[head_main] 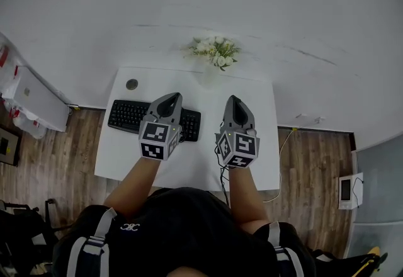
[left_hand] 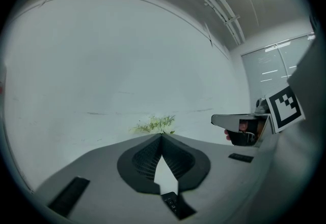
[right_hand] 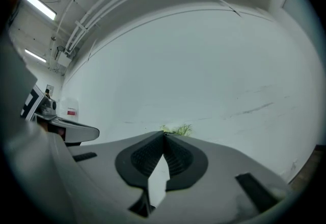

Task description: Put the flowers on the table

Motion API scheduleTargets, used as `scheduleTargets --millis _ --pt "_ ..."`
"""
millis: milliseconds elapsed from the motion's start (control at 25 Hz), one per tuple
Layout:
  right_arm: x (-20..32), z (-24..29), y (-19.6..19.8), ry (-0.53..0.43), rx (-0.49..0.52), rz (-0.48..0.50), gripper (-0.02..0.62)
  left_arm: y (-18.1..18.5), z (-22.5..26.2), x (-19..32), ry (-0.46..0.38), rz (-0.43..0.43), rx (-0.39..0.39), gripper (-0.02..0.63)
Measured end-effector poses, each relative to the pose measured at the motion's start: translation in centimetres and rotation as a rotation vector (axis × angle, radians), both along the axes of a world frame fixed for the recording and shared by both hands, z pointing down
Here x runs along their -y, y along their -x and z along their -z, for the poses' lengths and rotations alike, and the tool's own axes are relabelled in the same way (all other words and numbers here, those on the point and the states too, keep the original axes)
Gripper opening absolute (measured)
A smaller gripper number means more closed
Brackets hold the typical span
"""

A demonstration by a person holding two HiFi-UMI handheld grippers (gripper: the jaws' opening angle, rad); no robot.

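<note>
A bunch of white flowers with green leaves (head_main: 215, 52) stands in a pale vase at the far edge of the white table (head_main: 252, 156), against the wall. My left gripper (head_main: 169, 103) hovers over the keyboard, its jaws closed tip to tip with nothing between them. My right gripper (head_main: 234, 104) hangs beside it over the bare tabletop, also shut and empty. Both point toward the flowers, which peek just above the jaw tips in the left gripper view (left_hand: 154, 124) and in the right gripper view (right_hand: 177, 129).
A black keyboard (head_main: 129, 116) lies on the table's left part, with a small round dark object (head_main: 131, 84) behind it. A cable (head_main: 284, 143) hangs off the right edge. A white box (head_main: 38, 96) and a small device (head_main: 347, 189) stand on the wooden floor.
</note>
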State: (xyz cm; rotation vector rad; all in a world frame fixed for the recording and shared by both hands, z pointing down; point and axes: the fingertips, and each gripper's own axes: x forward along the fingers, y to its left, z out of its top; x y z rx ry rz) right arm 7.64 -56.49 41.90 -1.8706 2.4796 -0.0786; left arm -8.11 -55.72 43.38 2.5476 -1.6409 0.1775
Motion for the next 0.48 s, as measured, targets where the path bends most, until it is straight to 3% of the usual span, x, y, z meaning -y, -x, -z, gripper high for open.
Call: scheduleTargets --millis 480 --pt "0.43 -0.59 1.04 0.016 0.014 0.03 0.002 0.33 -0.29 0.12 0.013 0.008 0.013 0.002"
